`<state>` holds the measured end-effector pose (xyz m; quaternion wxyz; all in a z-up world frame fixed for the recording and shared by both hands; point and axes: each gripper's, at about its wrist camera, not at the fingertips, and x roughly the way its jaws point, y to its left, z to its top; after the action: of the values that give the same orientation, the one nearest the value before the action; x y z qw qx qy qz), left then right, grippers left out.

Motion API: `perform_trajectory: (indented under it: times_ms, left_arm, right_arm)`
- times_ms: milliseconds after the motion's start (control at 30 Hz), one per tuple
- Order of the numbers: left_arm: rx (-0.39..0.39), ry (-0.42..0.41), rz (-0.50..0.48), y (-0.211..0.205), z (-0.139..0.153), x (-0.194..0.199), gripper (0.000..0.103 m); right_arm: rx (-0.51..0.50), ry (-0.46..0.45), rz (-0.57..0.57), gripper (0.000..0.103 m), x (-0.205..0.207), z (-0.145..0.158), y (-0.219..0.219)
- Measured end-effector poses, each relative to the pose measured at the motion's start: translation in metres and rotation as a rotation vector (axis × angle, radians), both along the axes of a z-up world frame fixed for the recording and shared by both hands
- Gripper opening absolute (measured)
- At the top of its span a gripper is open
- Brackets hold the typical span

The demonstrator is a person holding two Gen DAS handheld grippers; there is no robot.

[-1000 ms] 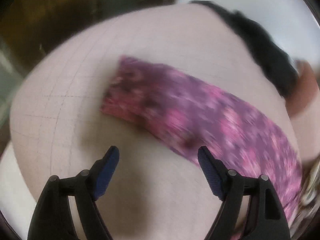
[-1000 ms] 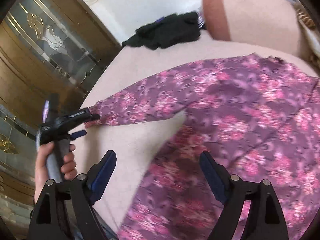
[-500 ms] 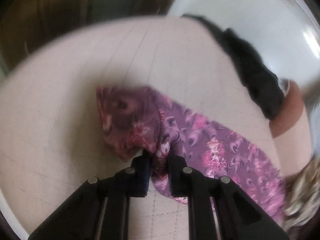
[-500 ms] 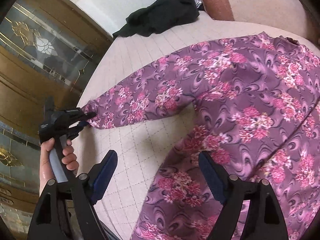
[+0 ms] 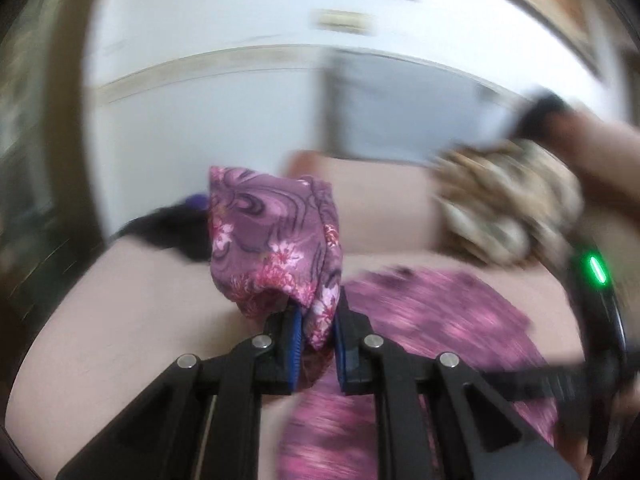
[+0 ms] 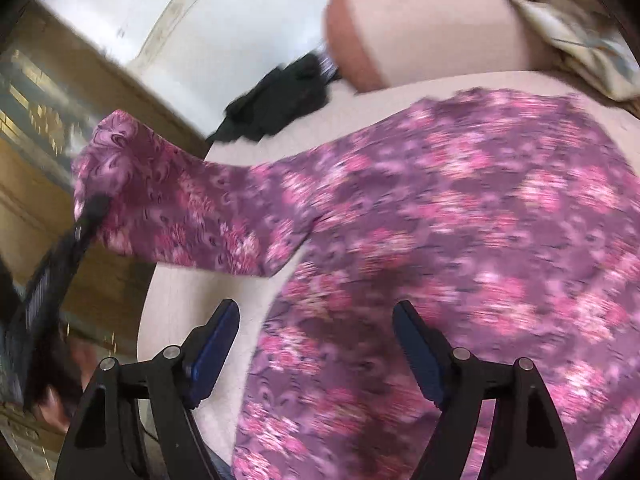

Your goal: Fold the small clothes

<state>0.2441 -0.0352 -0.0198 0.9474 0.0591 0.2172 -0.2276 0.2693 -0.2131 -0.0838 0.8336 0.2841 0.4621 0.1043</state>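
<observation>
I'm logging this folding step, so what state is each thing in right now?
Left gripper: shut on the sleeve cuff.
Sleeve: lifted off the bed, still joined to the top.
Floral top: body lying spread on the bed.
Right gripper: jaws closing, nothing pressed between them, over the top.
Black garment: crumpled at the far edge.

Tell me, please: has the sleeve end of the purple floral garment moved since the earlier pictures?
Yes. The sleeve end, clamped in the left gripper, has risen off the pale quilted bed surface, toward the black cloth pile.
</observation>
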Motion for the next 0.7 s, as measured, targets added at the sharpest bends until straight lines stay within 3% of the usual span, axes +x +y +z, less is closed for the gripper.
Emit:
perform_trajectory:
  times_ms: [100,300,467,633,700]
  left_arm:
    - [0.082,0.03,-0.143,-0.053,-0.03,-0.03,0.013]
    - [0.28,0.102,-0.291,-0.129,-0.105,-0.051,0.013]
    - [0.376,0.061,-0.317,-0.144,-0.129,-0.068,0.013]
    - [0.424,0.035,-0.335,-0.142,-0.141,-0.08,0.013]
    - [0.44,0.011,-0.344,-0.138,-0.141,-0.085,0.013]
  right_arm:
    - [0.026,-0.004,-0.097,0.083,-0.023,-0.002,-0.047]
    - [0.131,0.034,-0.247,0.081,-0.046,-0.032,-0.128]
    - [0.218,0.049,-0.208,0.081,-0.05,-0.052,-0.143]
    - [0.38,0.055,-0.124,0.081,-0.051,-0.071,-0.139]
    - [0.398,0.065,-0.087,0.081,-0.042,-0.076,-0.137]
